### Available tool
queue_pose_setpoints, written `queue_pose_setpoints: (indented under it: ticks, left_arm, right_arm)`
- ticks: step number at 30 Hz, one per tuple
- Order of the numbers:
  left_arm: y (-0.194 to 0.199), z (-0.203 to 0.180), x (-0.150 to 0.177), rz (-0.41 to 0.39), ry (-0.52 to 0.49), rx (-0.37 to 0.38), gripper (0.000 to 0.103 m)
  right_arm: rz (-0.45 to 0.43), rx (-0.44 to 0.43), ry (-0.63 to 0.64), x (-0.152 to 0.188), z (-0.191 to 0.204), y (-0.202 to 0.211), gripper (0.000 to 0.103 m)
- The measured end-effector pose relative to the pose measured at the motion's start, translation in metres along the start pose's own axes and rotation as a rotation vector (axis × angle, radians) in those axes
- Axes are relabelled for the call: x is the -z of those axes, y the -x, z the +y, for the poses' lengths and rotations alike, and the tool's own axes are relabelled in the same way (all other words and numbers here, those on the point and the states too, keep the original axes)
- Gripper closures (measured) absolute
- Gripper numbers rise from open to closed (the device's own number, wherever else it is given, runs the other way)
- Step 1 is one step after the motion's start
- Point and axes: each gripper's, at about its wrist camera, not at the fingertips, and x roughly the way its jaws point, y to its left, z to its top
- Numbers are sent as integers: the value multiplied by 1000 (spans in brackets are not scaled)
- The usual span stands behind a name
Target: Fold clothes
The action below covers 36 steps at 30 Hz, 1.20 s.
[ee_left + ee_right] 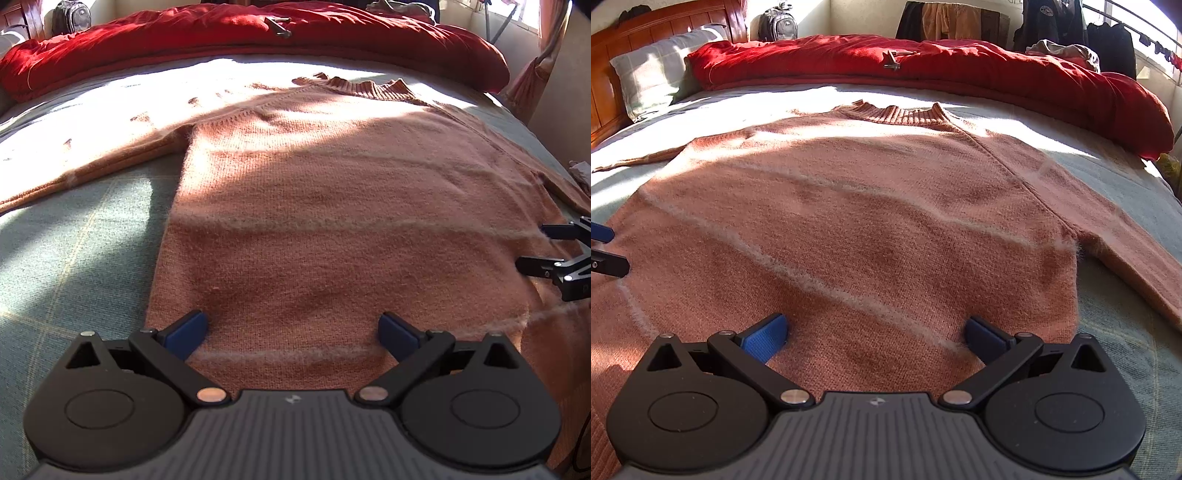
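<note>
Across the middle of the bed lies the sweater, a salmon-pink knit with pale fuzzy stripes, spread flat and face up with its ribbed collar pointing toward the far side. One sleeve runs out flat to the left, the other sleeve angles down to the right, and nothing has been folded over yet.

Both tools sit low over the hem end of the body. The left gripper has its jaws spread wide, blue pads apart with bare knit between them, pinching nothing. The right gripper is the same: jaws spread, empty, over the lower right part of the body. It also shows at the right edge of the left wrist view, close beside the left one.

Judged from this, the first fold has not begun. The likely trouble is a grasp that catches only the top layer of the loose, fuzzy knit, so the front lifts while the back stays on the sheet and the fold comes out bunched. Uneven lifting between the two sides would skew the stripes and drag the sleeves out of line. Pads pressed too deep could also gather the sheet along with the sweater.

Beyond the collar a red duvet is heaped along the far side, with a pillow against the wooden headboard.
</note>
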Motion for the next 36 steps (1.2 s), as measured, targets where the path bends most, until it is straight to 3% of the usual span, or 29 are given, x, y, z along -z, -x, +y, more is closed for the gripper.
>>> queue_pose_setpoints:
  ticks: [11, 19, 31, 36]
  left_arm:
    - [7, -3, -2, 43, -38, -19, 3]
    - [-2, 6, -4, 27, -44, 28, 3]
    - [0, 18, 1, -52, -100, 127, 1]
    - [16, 26, -11, -93, -137, 232, 1]
  right_arm:
    - [13, -24, 9, -3, -3, 0, 0]
    - [20, 11, -13, -5, 2, -2, 0]
    - [67, 95, -73, -13, 11, -6, 0]
    - [111, 162, -112, -19, 19, 5, 0]
